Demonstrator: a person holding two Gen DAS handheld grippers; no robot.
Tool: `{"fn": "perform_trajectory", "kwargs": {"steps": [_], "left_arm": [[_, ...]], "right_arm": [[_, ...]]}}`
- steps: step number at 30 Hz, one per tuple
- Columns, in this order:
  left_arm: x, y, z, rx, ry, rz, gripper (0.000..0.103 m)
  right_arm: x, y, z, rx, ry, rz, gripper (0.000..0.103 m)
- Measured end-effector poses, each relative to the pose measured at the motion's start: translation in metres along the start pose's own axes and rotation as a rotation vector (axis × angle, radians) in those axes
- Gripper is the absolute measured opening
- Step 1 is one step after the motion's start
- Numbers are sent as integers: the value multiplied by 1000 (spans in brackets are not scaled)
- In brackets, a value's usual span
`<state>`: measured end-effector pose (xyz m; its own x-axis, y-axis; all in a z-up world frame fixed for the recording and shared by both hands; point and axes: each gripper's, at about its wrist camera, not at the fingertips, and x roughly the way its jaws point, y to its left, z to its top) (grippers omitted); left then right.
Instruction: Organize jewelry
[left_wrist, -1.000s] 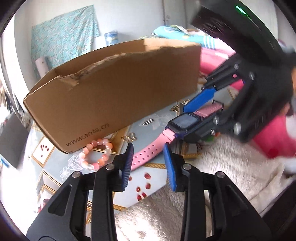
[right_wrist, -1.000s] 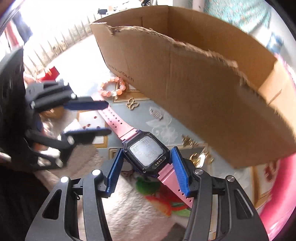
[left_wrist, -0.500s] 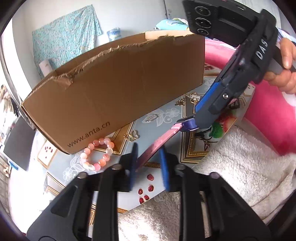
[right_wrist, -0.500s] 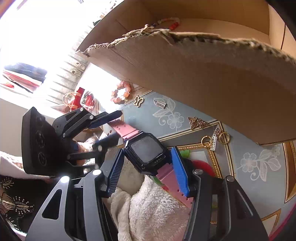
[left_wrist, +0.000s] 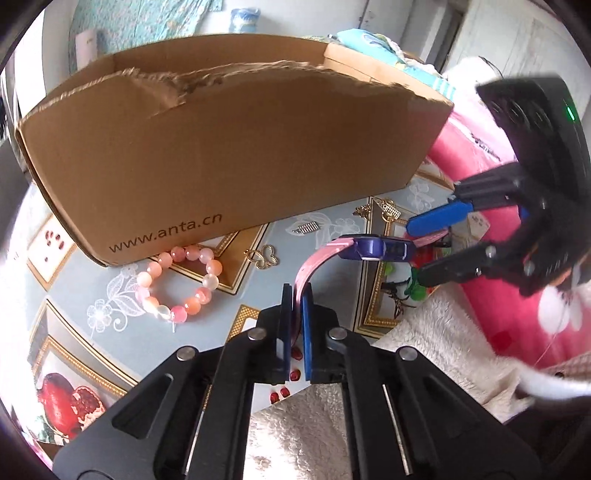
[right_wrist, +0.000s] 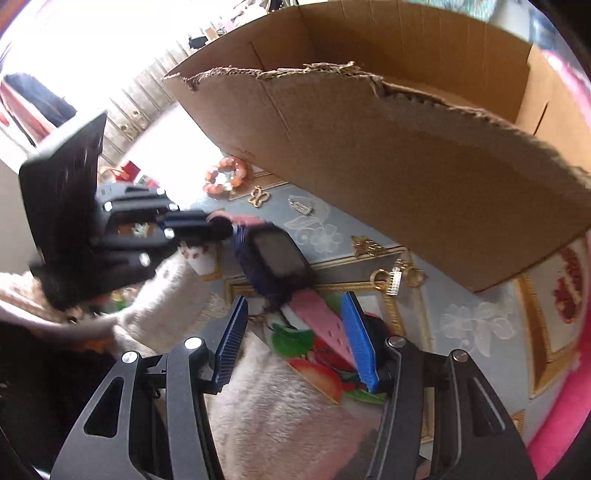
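A pink-strapped watch with a dark purple case hangs above the table between both grippers. My left gripper is shut on the end of its pink strap, which curves up from the pads to the case. The right wrist view shows the case just past my fingertips. There the other strap half lies loosely between the blue fingers of my right gripper, which stands open. My left gripper comes in from the left in that view. A peach bead bracelet lies by the box.
A torn cardboard box stands behind, top open. On the patterned cloth lie a gold butterfly charm, a silver clip, a gold brooch and gold earrings. A fluffy white blanket covers the near edge, with pink fabric to the right.
My left gripper has shut on the pink strap. The watch case, held between my right fingers a second ago, now sits ahead of their tips. Both hands have shifted.
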<state>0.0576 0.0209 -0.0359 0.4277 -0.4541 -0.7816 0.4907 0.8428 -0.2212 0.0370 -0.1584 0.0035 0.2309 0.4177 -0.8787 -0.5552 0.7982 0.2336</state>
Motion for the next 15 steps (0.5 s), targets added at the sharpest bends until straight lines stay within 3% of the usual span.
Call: {"fn": "perform_trajectory", "kwargs": {"steps": [6, 8, 10, 11, 15], "left_arm": [[-6, -12, -12, -16, 14, -13, 4], [-5, -15, -12, -13, 19, -9, 4], [-6, -15, -12, -9, 19, -4, 4], [-1, -19, -8, -5, 20, 0, 4], [5, -24, -4, 6, 35, 8, 8]], "right_arm": [[1, 7, -9, -88, -36, -150, 50], [1, 5, -10, -104, -45, -183, 41], [3, 4, -11, -107, -51, -233, 19], [3, 1, -12, -97, -53, -246, 14], [-1, -13, -12, -16, -74, -223, 11]]}}
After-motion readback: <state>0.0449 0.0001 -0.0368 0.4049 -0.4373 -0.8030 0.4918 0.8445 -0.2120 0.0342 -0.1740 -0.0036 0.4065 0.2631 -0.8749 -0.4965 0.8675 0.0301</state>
